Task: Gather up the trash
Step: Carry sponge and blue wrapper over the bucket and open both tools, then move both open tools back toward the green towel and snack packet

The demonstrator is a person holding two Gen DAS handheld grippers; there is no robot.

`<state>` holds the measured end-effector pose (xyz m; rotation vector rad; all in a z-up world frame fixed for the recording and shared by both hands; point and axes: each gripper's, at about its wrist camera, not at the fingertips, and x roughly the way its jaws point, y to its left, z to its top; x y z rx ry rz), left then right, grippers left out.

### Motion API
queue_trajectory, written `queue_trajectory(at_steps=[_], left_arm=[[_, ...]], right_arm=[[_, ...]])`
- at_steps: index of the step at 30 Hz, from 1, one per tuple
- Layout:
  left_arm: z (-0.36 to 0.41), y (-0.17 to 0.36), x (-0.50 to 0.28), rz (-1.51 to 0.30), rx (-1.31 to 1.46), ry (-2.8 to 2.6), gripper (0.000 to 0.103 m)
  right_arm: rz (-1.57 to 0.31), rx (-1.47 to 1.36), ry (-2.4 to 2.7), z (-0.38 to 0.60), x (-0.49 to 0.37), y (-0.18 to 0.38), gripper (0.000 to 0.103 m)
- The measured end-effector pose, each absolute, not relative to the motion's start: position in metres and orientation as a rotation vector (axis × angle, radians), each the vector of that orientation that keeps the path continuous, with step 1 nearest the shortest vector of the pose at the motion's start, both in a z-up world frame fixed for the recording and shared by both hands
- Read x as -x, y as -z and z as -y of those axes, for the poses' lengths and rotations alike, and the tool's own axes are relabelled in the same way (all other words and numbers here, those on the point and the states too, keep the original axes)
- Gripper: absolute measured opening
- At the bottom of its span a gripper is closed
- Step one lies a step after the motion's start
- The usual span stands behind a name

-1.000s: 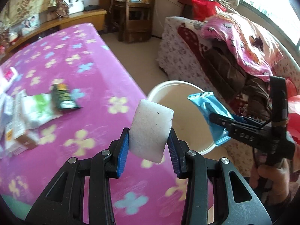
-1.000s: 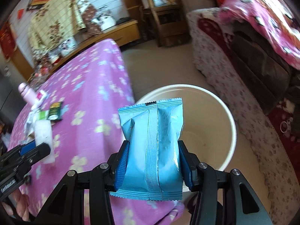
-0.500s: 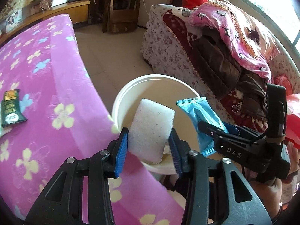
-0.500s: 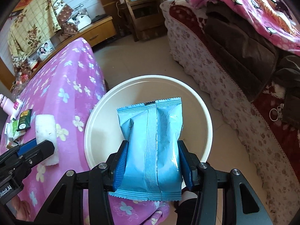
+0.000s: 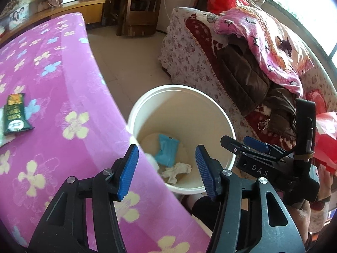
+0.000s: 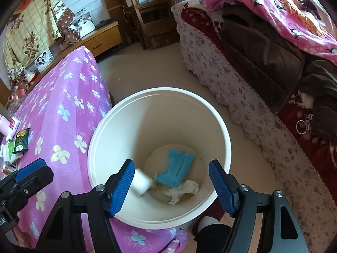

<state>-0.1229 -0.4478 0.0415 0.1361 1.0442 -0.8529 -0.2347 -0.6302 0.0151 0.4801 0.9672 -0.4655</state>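
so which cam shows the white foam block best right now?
Right wrist view. The white foam block shows there almost whole, blurred, inside the white bucket beside the blue packet. In the left wrist view only a white sliver shows past the tablecloth edge.

purple flowered tablecloth [image 5: 52, 84] left | floral-covered sofa [image 6: 221, 63] right, pink blanket [image 5: 263, 42] and brown clothes [image 6: 263, 48] heaped on top | wooden chair [image 6: 151, 16] behind | tiled floor [image 5: 130, 59] between
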Motion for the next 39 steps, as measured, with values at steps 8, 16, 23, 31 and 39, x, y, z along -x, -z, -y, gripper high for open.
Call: queue_trajectory(at_steps=[8,16,23,31,39], left_arm=[[0.414,-0.050,0.127,-1.023,-0.151,0.794,0.055],[0.374,-0.056,0.130,-1.015,-0.143,0.753,0.055],[0.325,-0.053,0.130,-1.030,-0.117,0.698,0.055],[0.265,-0.051,0.123,-1.062,-0.046,0.614,0.055],[0.207,-0.070,0.134,-1.034,-0.028,0.561,0.055]], right_arm=[[-0.953,-0.474,0.424,0.615,0.233,-0.018,0.071],[-0.945,-0.474,0.379,0.593,0.229,-0.023,0.071],[-0.916,-0.444,0.297,0.555,0.221,-0.042,0.071],[-0.917,-0.405,0.161,0.495,0.202,-0.056,0.071],[-0.932,-0.340,0.001,0.427,0.178,-0.067,0.071]])
